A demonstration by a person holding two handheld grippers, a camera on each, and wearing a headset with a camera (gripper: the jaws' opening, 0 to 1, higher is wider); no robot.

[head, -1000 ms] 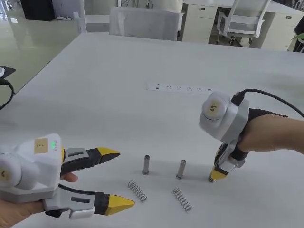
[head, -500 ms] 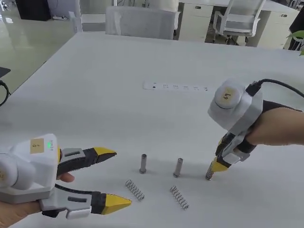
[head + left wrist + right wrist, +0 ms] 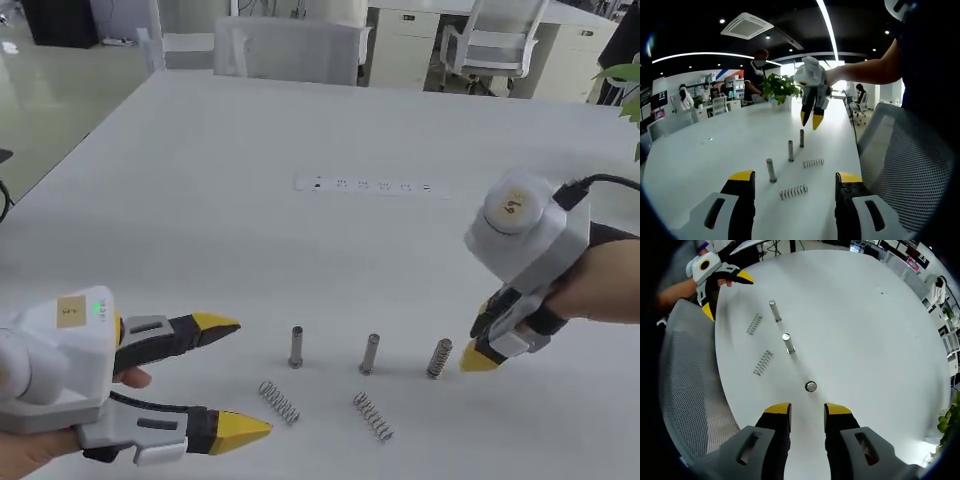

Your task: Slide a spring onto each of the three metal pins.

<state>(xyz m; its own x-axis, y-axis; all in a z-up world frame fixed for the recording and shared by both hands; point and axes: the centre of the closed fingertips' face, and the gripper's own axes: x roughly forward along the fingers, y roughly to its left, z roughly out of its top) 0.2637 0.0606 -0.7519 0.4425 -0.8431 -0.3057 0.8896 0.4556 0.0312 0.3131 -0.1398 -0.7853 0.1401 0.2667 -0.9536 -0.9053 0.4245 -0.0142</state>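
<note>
Three metal pins stand upright in a row on the white table (image 3: 250, 200). The left pin (image 3: 296, 347) and the middle pin (image 3: 370, 354) are bare. A spring sits around the right pin (image 3: 440, 358). Two loose springs (image 3: 279, 401) (image 3: 371, 415) lie flat just in front of the pins. My right gripper (image 3: 478, 360) hovers just right of the sprung pin (image 3: 810, 386); its jaws are slightly apart and hold nothing. My left gripper (image 3: 232, 377) is wide open and empty, left of the row, with the nearest loose spring (image 3: 793, 191) between its tips.
A recessed power strip (image 3: 360, 185) lies in the tabletop beyond the pins. Chairs (image 3: 290, 50) stand at the far edge, and a mesh chair (image 3: 910, 165) is close to the near edge. A potted plant (image 3: 777, 90) stands at the table's end.
My right gripper has pulled away to the right and slightly up from the right pin, leaving the spring on it. The left gripper has stayed put.
</note>
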